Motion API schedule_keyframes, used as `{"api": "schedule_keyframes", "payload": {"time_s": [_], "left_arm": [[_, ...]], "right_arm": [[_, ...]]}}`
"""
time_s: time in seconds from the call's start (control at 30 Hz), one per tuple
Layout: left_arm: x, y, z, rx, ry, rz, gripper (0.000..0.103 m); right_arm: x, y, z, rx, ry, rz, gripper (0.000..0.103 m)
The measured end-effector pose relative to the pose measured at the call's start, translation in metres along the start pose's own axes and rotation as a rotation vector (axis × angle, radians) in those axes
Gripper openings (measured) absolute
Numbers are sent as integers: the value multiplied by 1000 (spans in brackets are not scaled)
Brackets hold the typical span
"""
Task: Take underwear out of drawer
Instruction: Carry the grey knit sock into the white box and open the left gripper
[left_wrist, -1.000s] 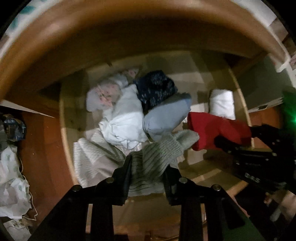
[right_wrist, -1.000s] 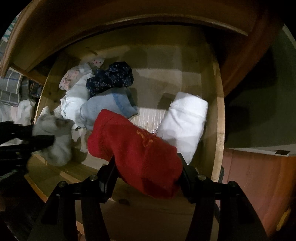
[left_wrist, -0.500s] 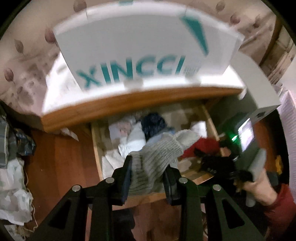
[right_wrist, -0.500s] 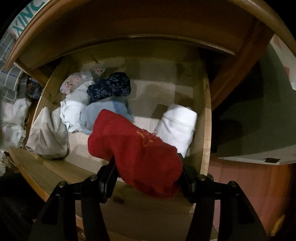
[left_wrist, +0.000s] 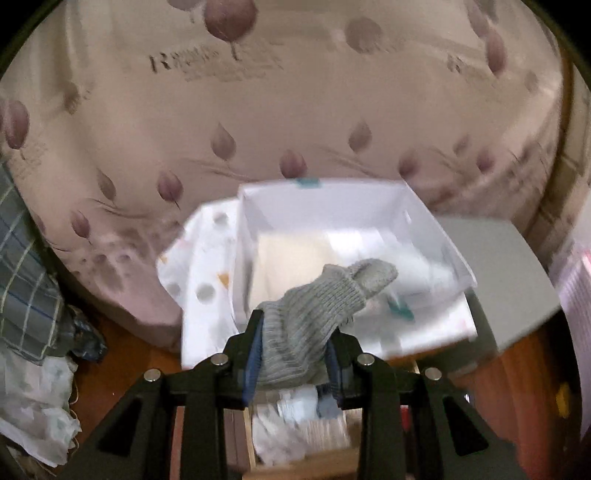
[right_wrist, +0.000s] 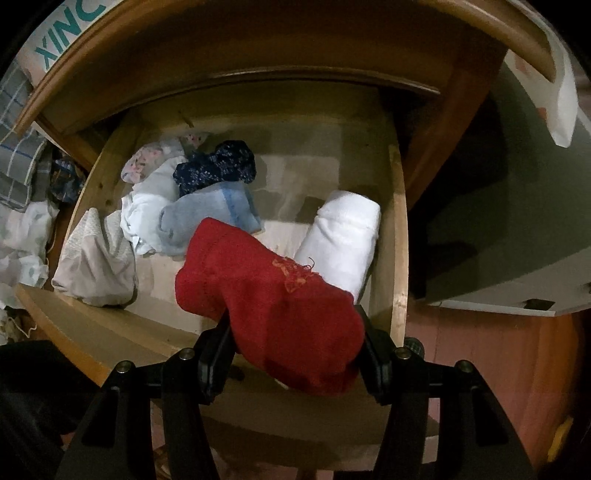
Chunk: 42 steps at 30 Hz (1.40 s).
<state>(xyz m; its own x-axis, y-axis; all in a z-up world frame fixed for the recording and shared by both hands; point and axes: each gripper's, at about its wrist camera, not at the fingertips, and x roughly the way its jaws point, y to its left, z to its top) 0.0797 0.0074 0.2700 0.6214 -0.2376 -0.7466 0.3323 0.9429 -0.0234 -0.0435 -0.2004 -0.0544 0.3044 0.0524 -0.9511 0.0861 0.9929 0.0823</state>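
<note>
Currently I have a garment in each claw. The left gripper (left_wrist: 293, 354) has its jaws drawn nearly together on a grey ribbed knit piece (left_wrist: 317, 314), which is clear of the drawer. Its long axis runs away from the claw and up to the right, the free end lying in my view over a white open box (left_wrist: 332, 206) that sits on a spotted white cloth (left_wrist: 203, 280). The view is motion-blurred, so I cannot tell whether the box is under the tip or behind it.

The right gripper (right_wrist: 295, 350) has its jaws about half apart, clamped on a bulky red garment (right_wrist: 266, 302). It hangs low over the front of the wooden drawer (right_wrist: 399, 236), its free end pointing up-left.

My judgement: the left hand is nearer a drop-off, and its next move turns on whether the grey piece sits over that box.

Remaining in the drawer: a white roll (right_wrist: 343, 236) on the right, a dark blue patterned piece (right_wrist: 218, 166), a pale blue one (right_wrist: 207, 218), and a beige piece (right_wrist: 96, 266) at front left.

Room: leaf-print bedding (left_wrist: 258, 110) behind the box, reddish wood floor (left_wrist: 122, 362), dim light.
</note>
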Motion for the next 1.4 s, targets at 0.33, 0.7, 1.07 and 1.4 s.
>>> {"api": "schedule_keyframes", "payload": {"time_s": [0.33,0.7,1.07,1.4], "left_arm": [[71,-1,46,4,78,61,31],[133,-8,43,67,150,143,32],[142,-5,48,56,166,179,51],[117,4,50,23,139,149,58]], "right_arm": [[-12,-1,2,-1,-55,-20,55],[-10,-2,4,22,-48,13,55],[-6,0,4,29,-39,24,55],[-4,1,4,27,-37,19,55]]}}
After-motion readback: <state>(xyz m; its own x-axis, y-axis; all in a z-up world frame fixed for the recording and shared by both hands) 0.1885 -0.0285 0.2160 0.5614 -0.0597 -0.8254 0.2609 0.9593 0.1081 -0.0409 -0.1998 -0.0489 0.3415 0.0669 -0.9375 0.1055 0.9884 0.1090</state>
